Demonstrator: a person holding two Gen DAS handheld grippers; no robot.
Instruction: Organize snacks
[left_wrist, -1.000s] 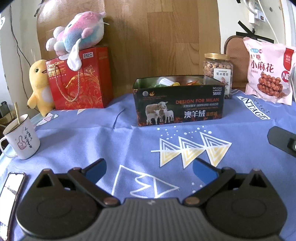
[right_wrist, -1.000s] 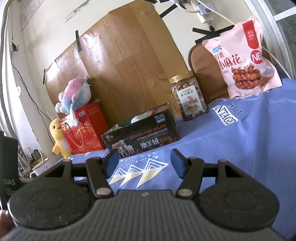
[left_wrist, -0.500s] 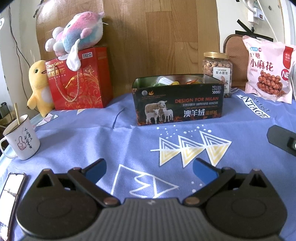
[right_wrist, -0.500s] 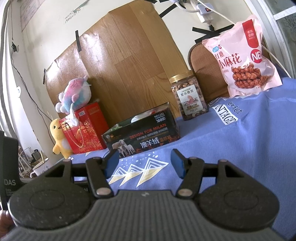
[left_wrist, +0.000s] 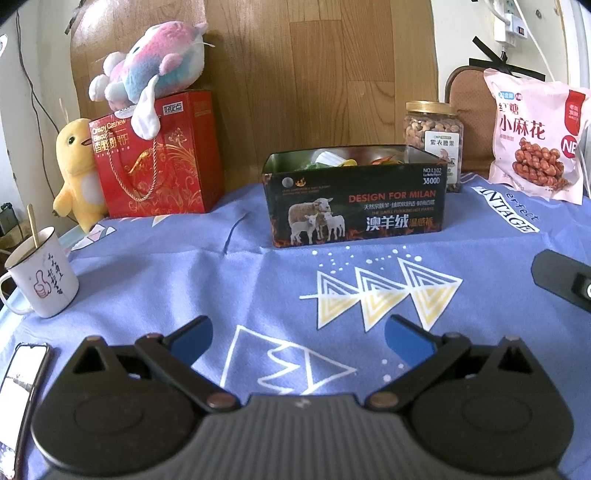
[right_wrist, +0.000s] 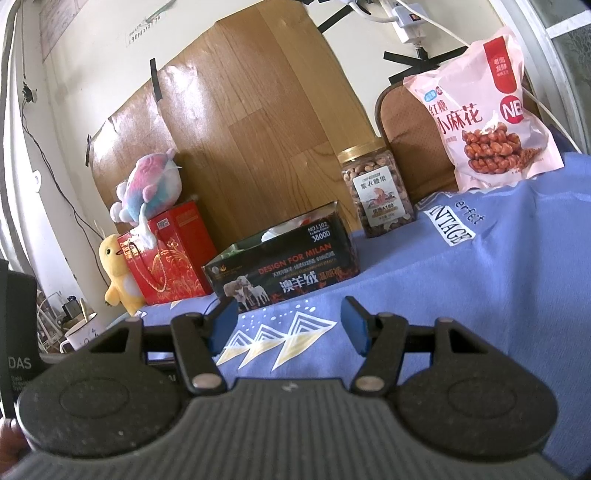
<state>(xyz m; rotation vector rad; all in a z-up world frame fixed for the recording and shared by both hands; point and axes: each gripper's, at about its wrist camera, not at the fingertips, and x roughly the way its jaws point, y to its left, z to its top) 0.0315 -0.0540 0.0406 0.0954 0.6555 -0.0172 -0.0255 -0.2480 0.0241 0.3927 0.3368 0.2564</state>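
Note:
A black open-top box (left_wrist: 356, 195) printed "DESIGN FOR MILAN" stands on the blue cloth and holds several snack packets; it also shows in the right wrist view (right_wrist: 284, 262). A jar of nuts (left_wrist: 434, 138) with a gold lid stands behind its right end, also seen in the right wrist view (right_wrist: 378, 192). A pink snack bag (left_wrist: 535, 136) leans at the far right, also in the right wrist view (right_wrist: 487, 110). My left gripper (left_wrist: 298, 338) is open and empty, low over the cloth in front of the box. My right gripper (right_wrist: 288, 323) is open and empty.
A red gift bag (left_wrist: 155, 155) with a pastel plush (left_wrist: 151, 70) on top and a yellow duck plush (left_wrist: 75, 166) stand at the back left. A white mug (left_wrist: 40, 277) and a phone (left_wrist: 20, 373) lie at the left. A brown chair back (right_wrist: 413, 140) is behind.
Both views have shifted slightly; the snack bag and jar sit a little further left in the left wrist view. Both grippers stay open and nothing on the table has moved.

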